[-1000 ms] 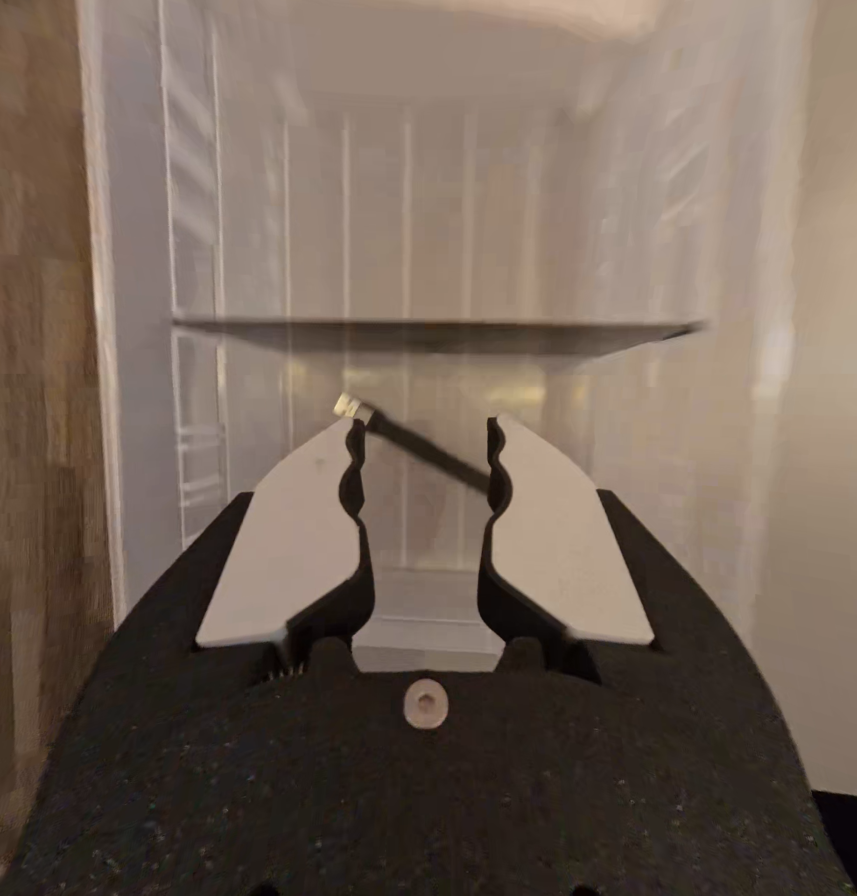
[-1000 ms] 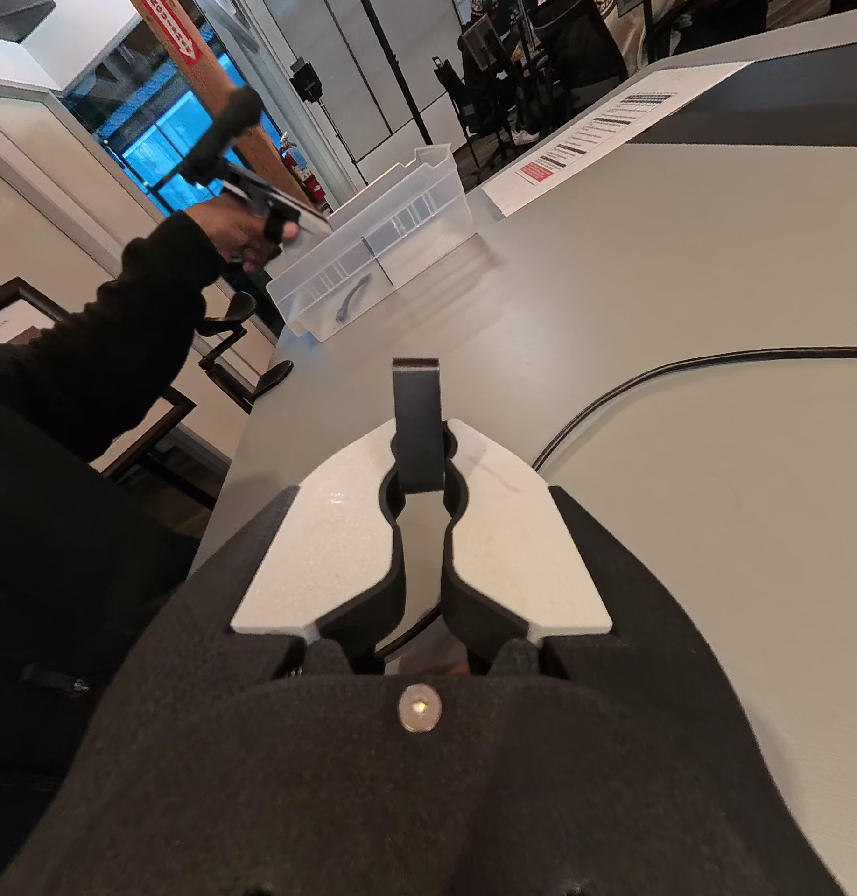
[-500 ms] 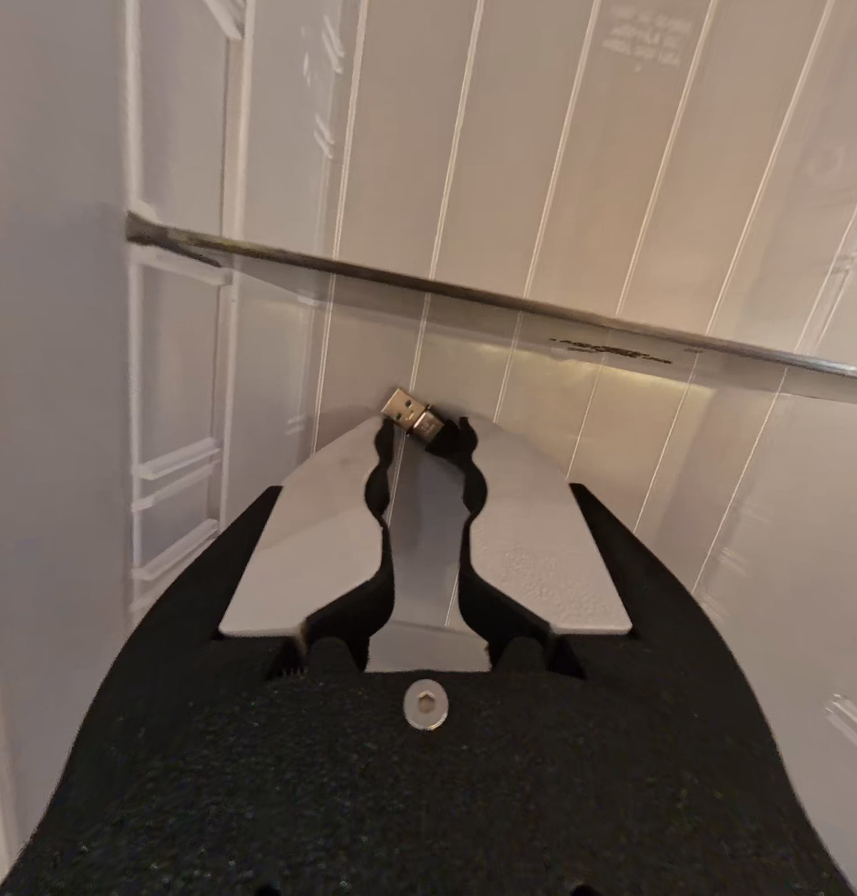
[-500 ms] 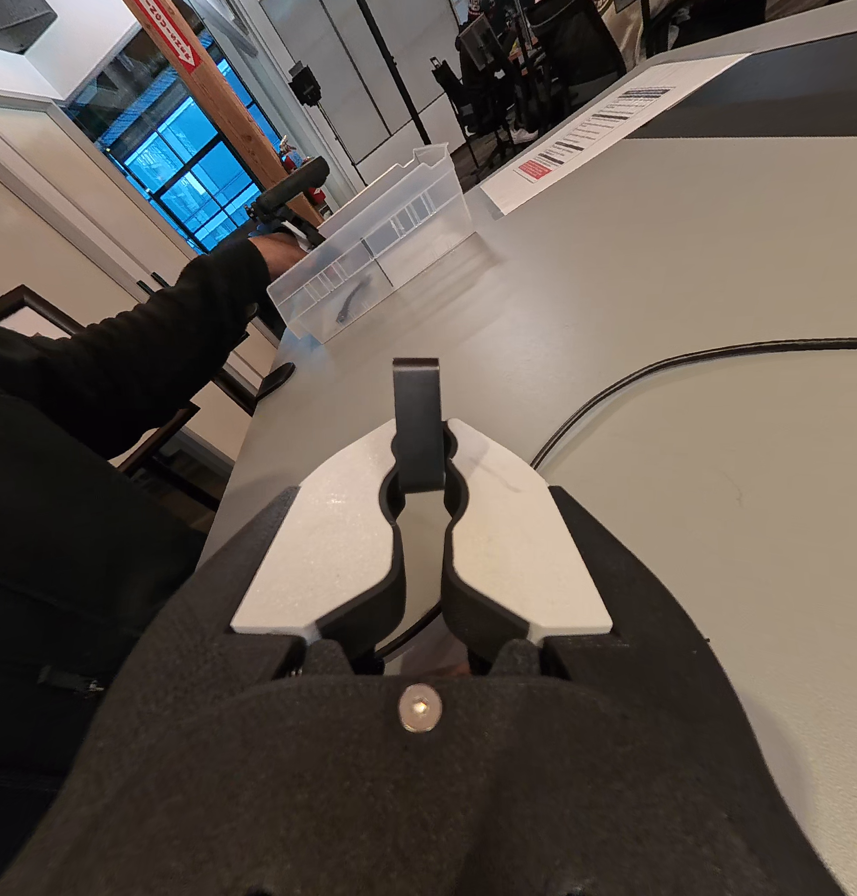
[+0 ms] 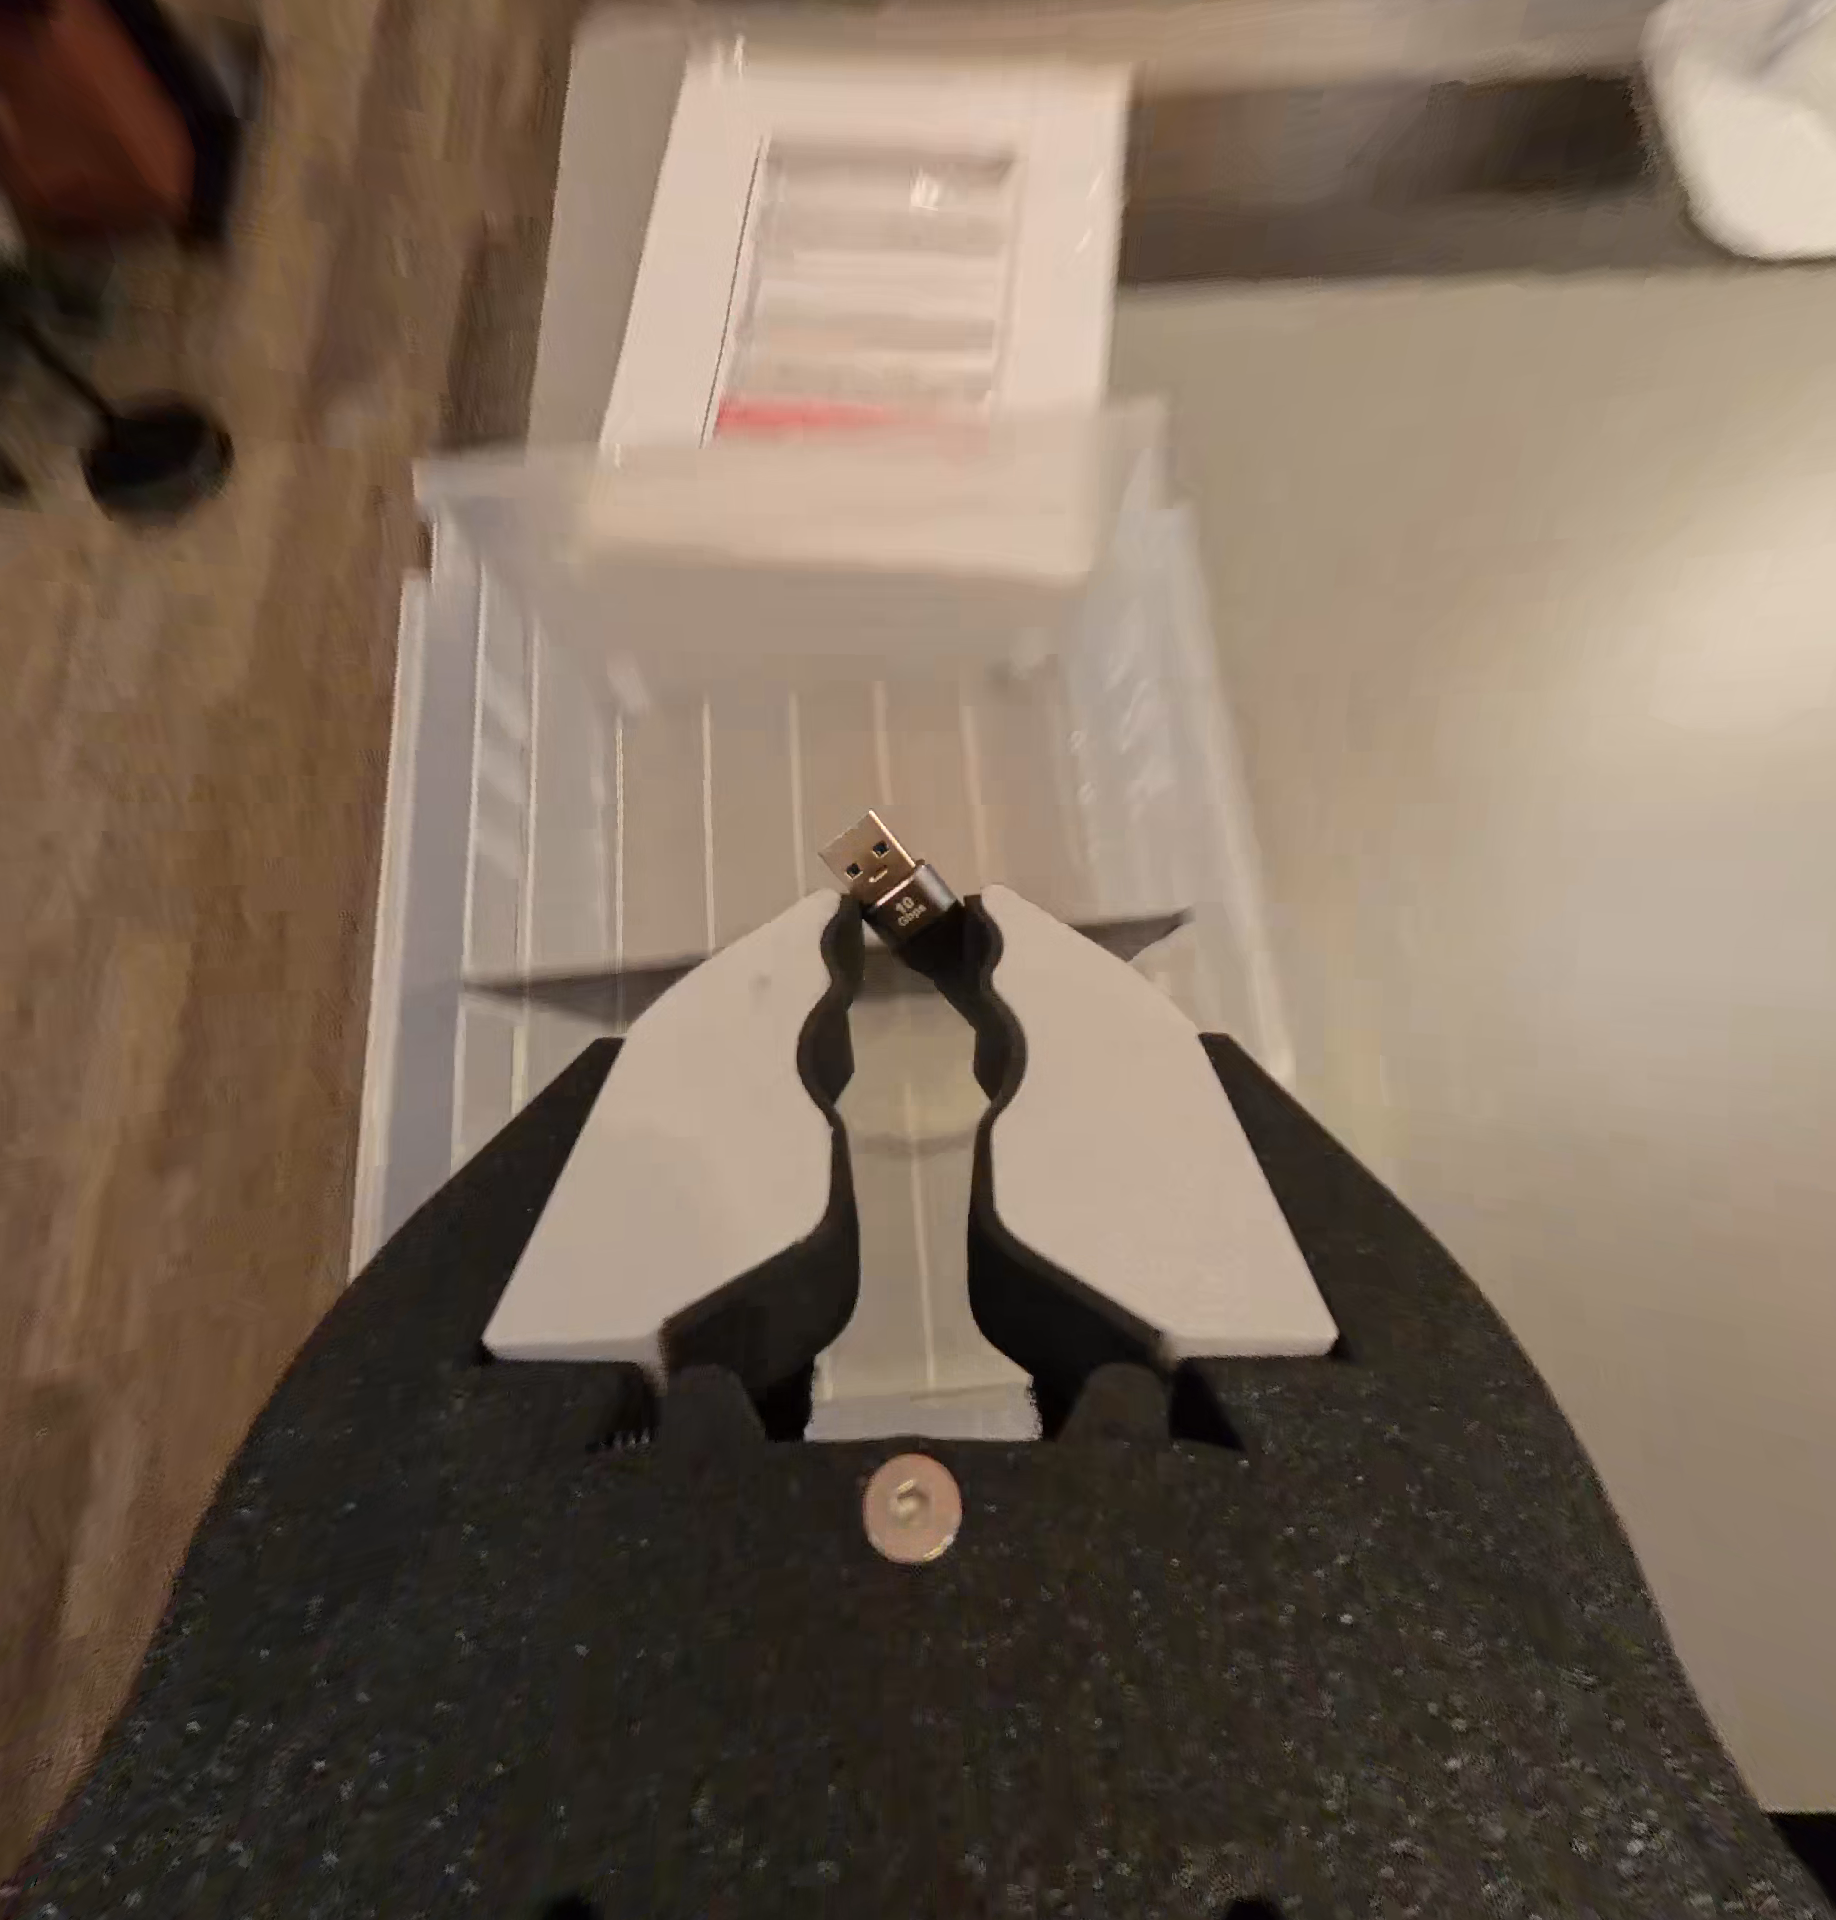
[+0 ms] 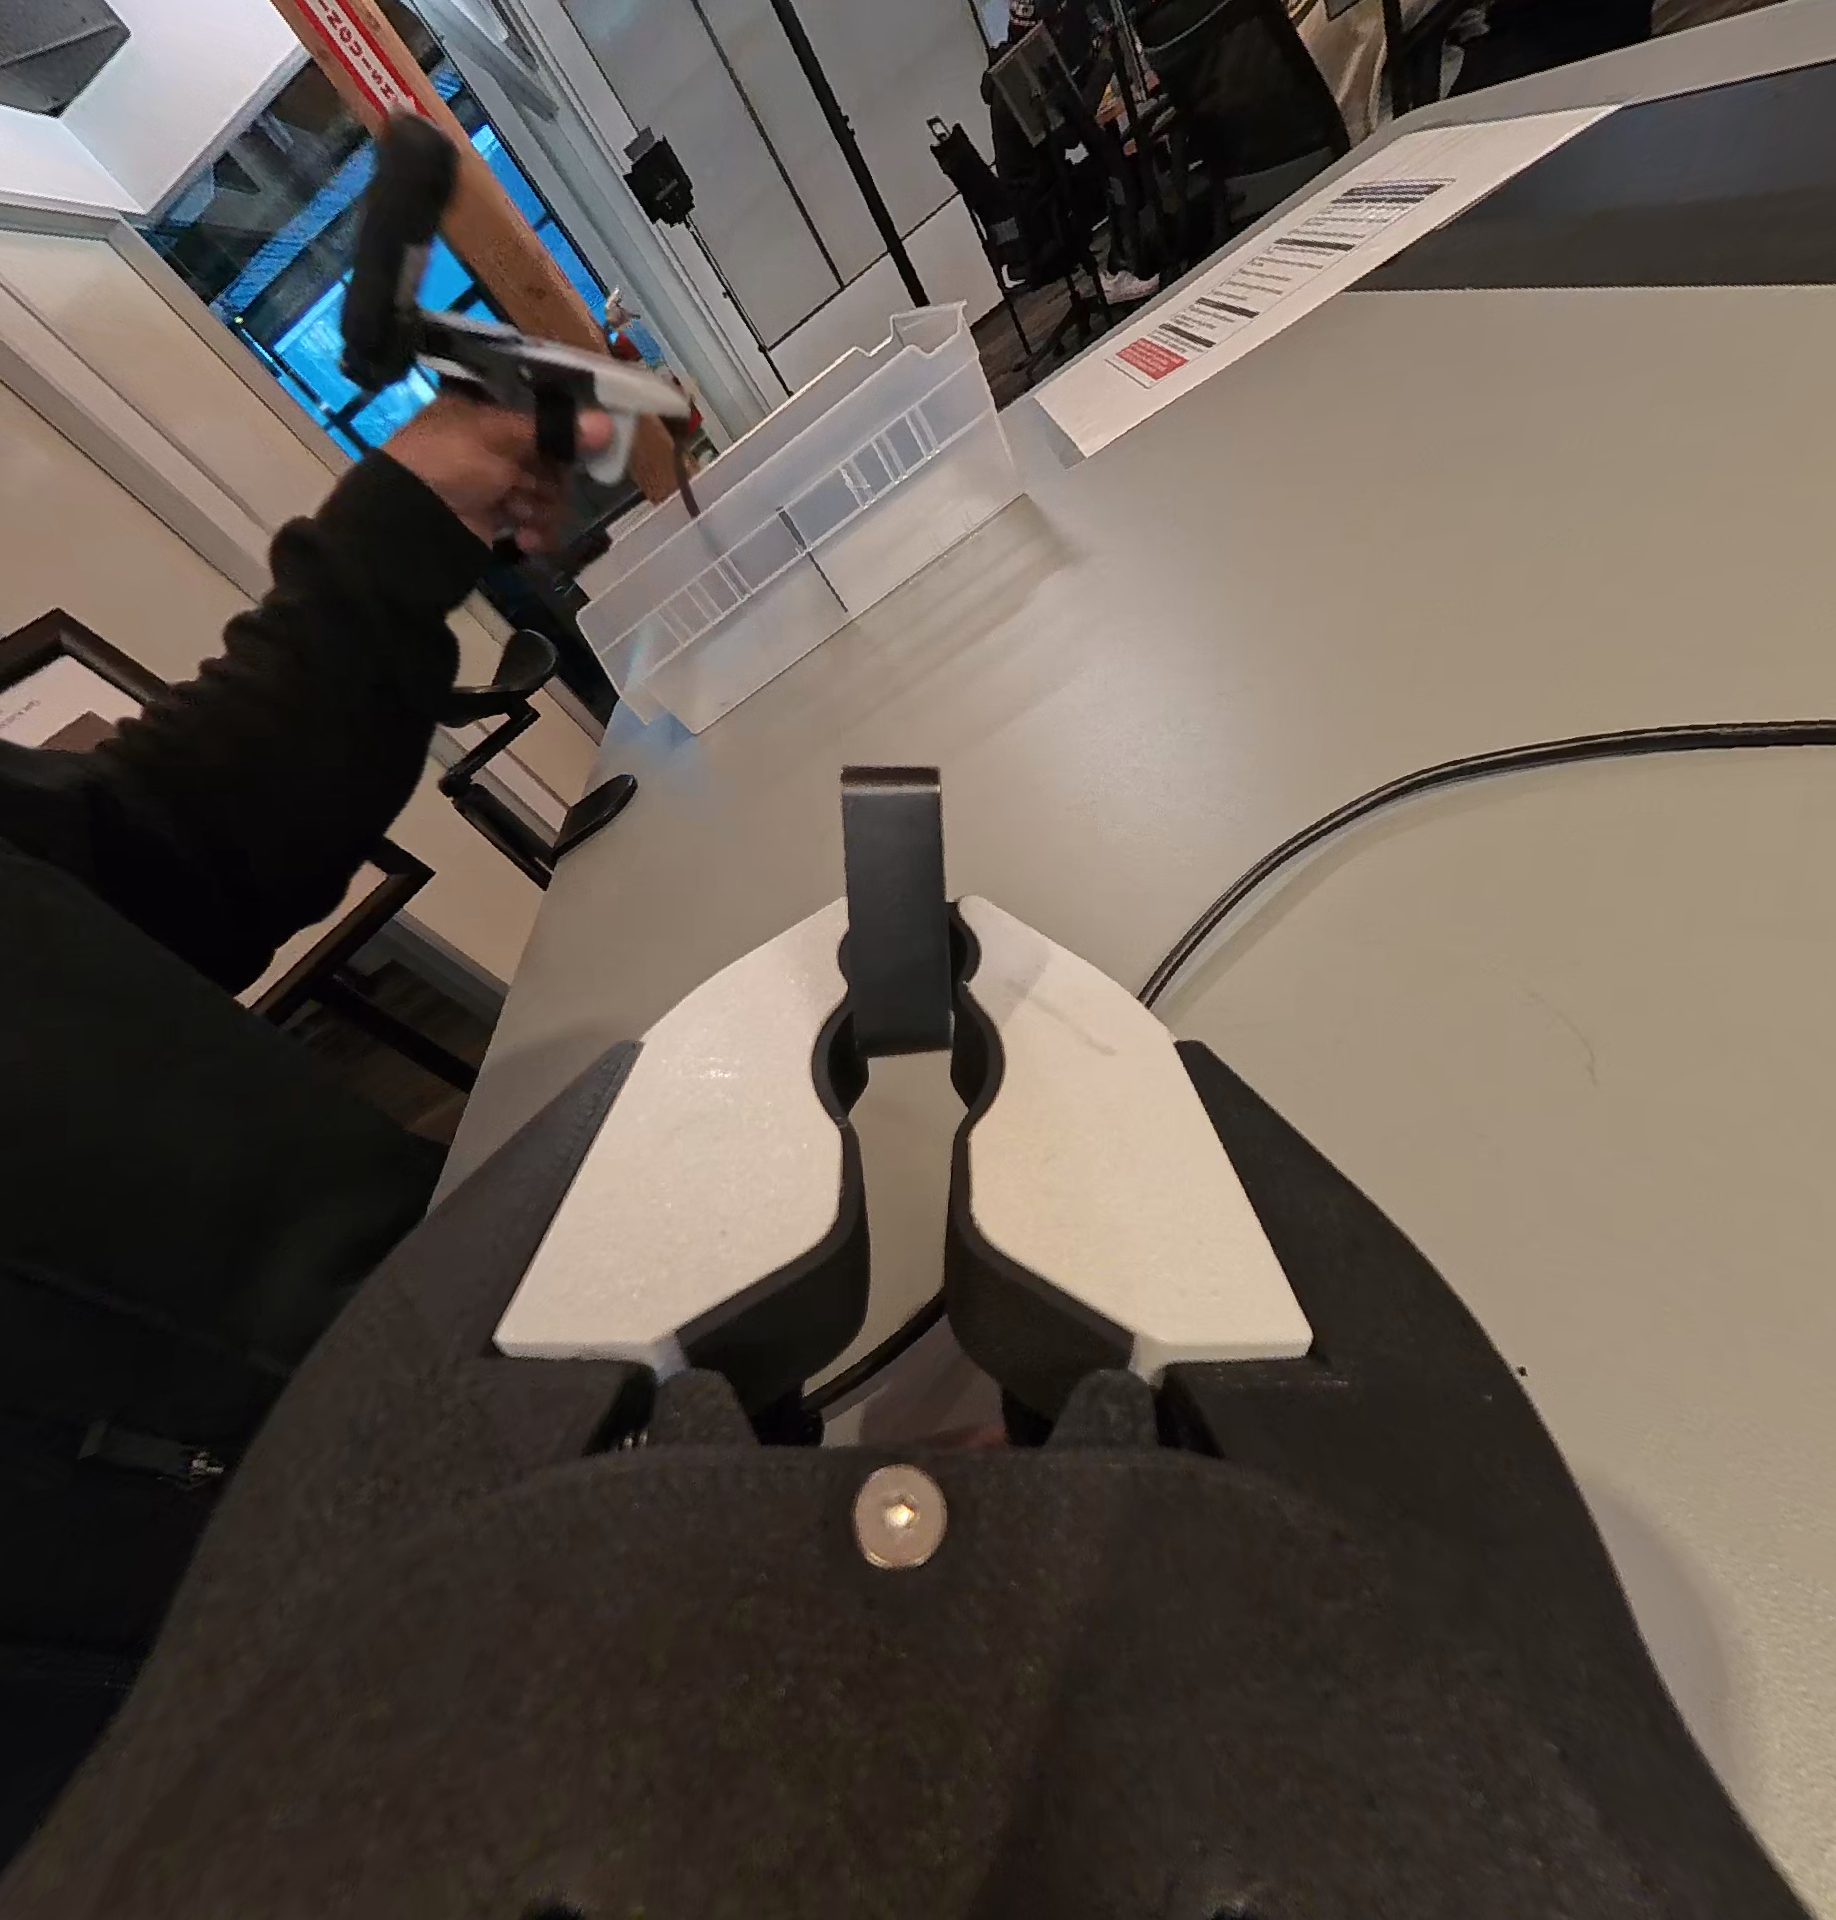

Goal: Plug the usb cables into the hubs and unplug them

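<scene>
Change since a second ago: left gripper (image 5: 912,914) was down inside the clear plastic divided bin (image 5: 457,935), closing on the cable; it is now lifted above the bin with the cable in its tips. The right gripper has not shifted.
Left gripper: jaws pinched on the grey-sleeved end of a short black USB cable with a silver metal plug (image 5: 883,871); the plug sticks out past the fingertips, tilted up and to the left.
Left gripper, seen from the right wrist view: held in the air over the bin (image 6: 789,551), the dark cable (image 6: 690,494) hanging from its tips towards the bin.
Right gripper (image 6: 898,935): clamped on a flat black rectangular USB hub (image 6: 891,894), which stands upright out of the tips above the grey table (image 6: 1309,644).
Hub lead: a thin black cable (image 6: 1413,769) curves away across the table to the right.
Beyond the bin: a white printed sheet with a red patch (image 6: 1257,301) lies on the table.
Done: cable picked from the bin, hub gripped.
Left: the two grippers are well apart, so bringing the plug to the hub, plugging in and unplugging are all, by my reading, still ahead.
Hub ports: not visible from here.
</scene>
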The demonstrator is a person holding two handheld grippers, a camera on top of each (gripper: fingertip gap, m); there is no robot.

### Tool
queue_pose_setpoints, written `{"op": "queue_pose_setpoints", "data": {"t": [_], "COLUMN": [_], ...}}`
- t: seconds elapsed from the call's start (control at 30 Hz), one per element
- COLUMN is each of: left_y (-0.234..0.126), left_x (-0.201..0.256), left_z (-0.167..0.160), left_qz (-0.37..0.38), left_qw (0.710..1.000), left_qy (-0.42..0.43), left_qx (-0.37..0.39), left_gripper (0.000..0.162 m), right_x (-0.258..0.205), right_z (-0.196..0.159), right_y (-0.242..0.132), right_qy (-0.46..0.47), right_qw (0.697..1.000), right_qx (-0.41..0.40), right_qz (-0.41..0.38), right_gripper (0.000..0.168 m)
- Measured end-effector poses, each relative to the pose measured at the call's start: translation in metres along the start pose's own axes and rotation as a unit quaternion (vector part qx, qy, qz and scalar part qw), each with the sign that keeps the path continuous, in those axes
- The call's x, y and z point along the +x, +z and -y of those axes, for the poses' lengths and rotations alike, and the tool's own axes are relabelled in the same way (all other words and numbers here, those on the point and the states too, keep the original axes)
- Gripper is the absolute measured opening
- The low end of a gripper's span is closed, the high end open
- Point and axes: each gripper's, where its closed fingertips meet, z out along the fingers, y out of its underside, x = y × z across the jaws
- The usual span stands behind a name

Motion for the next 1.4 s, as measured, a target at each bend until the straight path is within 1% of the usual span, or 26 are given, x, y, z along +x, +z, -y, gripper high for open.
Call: {"op": "queue_pose_setpoints", "data": {"t": [0.03, 0.07, 0.13, 0.2, 0.23, 0.3, 0.37, 0.43, 0.53, 0.6, 0.67, 0.73, 0.8, 0.97, 1.17, 1.4], "left_y": [-0.012, -0.024, -0.038, -0.042, -0.039, -0.033, -0.024, -0.004, 0.025, 0.029, 0.034, 0.037, 0.041, 0.043, 0.034, 0.038], "left_x": [0.019, 0.043, 0.096, 0.162, 0.196, 0.263, 0.324, 0.367, 0.412, 0.431, 0.442, 0.449, 0.452, 0.464, 0.484, 0.491], "left_z": [0.022, 0.044, 0.077, 0.099, 0.104, 0.105, 0.098, 0.095, 0.082, 0.073, 0.064, 0.051, 0.044, 0.035, 0.015, 0.0], "left_qz": [-0.01, -0.028, -0.066, -0.133, -0.17, -0.255, -0.359, -0.426, -0.471, -0.509, -0.536, -0.554, -0.554, -0.557, -0.596, -0.578], "left_qw": [0.999, 0.994, 0.981, 0.953, 0.938, 0.889, 0.835, 0.808, 0.773, 0.742, 0.725, 0.715, 0.713, 0.719, 0.704, 0.702], "left_qy": [0.033, 0.073, 0.135, 0.214, 0.245, 0.312, 0.332, 0.301, 0.296, 0.283, 0.275, 0.288, 0.296, 0.271, 0.274, 0.321], "left_qx": [0.036, 0.075, 0.12, 0.167, 0.178, 0.218, 0.253, 0.275, 0.305, 0.333, 0.333, 0.315, 0.312, 0.315, 0.272, 0.264], "left_gripper": [0.018, 0.018, 0.018, 0.018, 0.018, 0.018, 0.019, 0.019, 0.019, 0.019, 0.018, 0.018, 0.018, 0.018, 0.019, 0.019], "right_x": [-0.001, -0.001, -0.003, -0.005, -0.005, -0.005, -0.004, 0.002, 0.008, 0.008, 0.008, 0.007, 0.006, 0.002, -0.002, -0.005], "right_z": [-0.001, -0.002, -0.003, -0.006, -0.006, -0.007, -0.008, -0.01, -0.018, -0.022, -0.024, -0.024, -0.023, -0.023, -0.025, -0.029], "right_y": [0.0, -0.001, -0.003, -0.007, -0.008, -0.012, -0.016, -0.018, -0.017, -0.016, -0.015, -0.015, -0.015, -0.014, -0.013, -0.009], "right_qy": [0.001, 0.001, -0.003, -0.01, -0.011, -0.011, -0.006, 0.007, 0.027, 0.027, 0.023, 0.025, 0.025, 0.003, -0.016, -0.059], "right_qw": [1.0, 1.0, 1.0, 0.999, 0.999, 0.999, 0.998, 0.998, 0.997, 0.996, 0.995, 0.995, 0.995, 0.996, 0.995, 0.992], "right_qx": [-0.003, -0.008, -0.016, -0.026, -0.03, -0.034, -0.039, -0.049, -0.075, -0.089, -0.094, -0.094, -0.091, -0.089, -0.095, -0.109], "right_qz": [0.004, 0.008, 0.019, 0.029, 0.034, 0.041, 0.044, 0.034, 0.021, 0.016, 0.016, 0.019, 0.025, 0.029, 0.027, 0.009], "right_gripper": [0.01, 0.01, 0.01, 0.01, 0.01, 0.01, 0.01, 0.01, 0.01, 0.01, 0.01, 0.01, 0.01, 0.01, 0.01, 0.011]}}
